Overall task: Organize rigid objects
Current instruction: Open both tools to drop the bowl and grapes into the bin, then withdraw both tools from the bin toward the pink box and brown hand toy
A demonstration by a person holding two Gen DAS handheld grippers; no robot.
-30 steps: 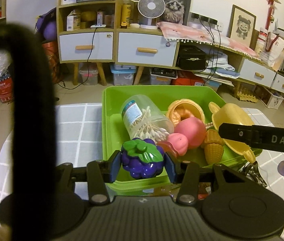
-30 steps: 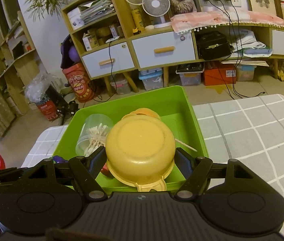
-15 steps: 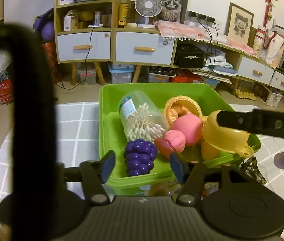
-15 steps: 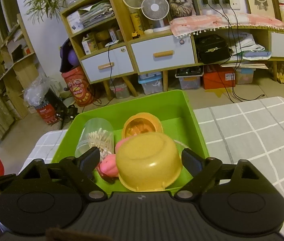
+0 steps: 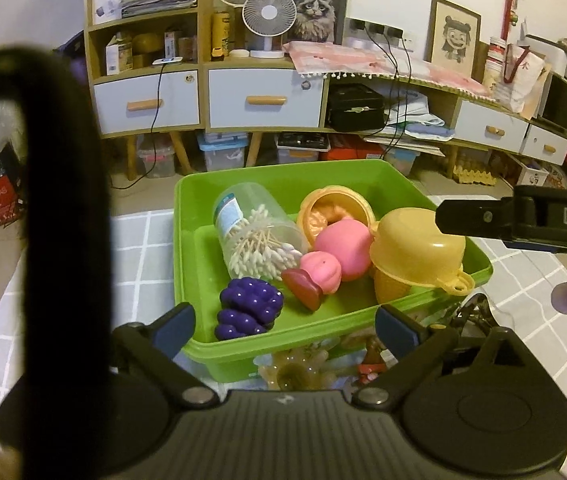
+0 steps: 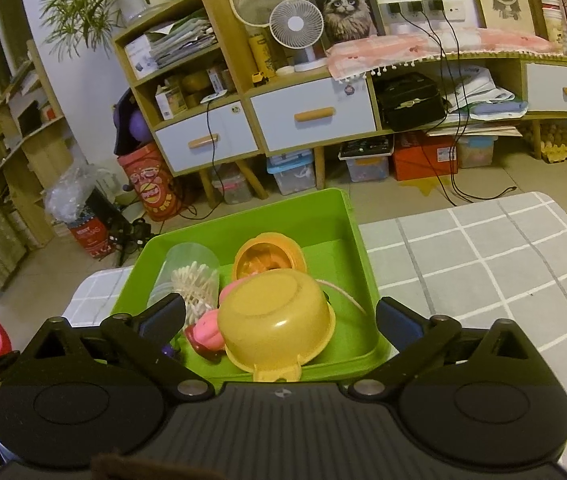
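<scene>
A green bin (image 5: pixel 187 216) sits on the grey checked tablecloth (image 6: pixel 483 264). In it lie purple toy grapes (image 5: pixel 249 307), a clear jar of cotton swabs (image 5: pixel 251 236), pink toys (image 5: pixel 343 246), an orange cup (image 5: pixel 337 208) and an upturned yellow bowl (image 5: pixel 419 254). My left gripper (image 5: pixel 285 322) is open and empty over the bin's near edge, just behind the grapes. My right gripper (image 6: pixel 279 322) is open and empty, its jaws on either side of the yellow bowl (image 6: pixel 277 316) without touching it. The green bin (image 6: pixel 357 248) also shows in the right wrist view.
Small toys (image 5: pixel 303 366) lie on the table in front of the bin, partly hidden. The right gripper's body (image 5: pixel 523 220) reaches in at the right of the left wrist view. A black strap (image 5: pixel 63 200) blocks its left side. Cabinets and drawers (image 6: pixel 311 116) stand beyond the table.
My left gripper opened and dropped the grapes into the bin. My right gripper opened and let the yellow bowl go into the bin. Both grippers have drawn back and risen.
</scene>
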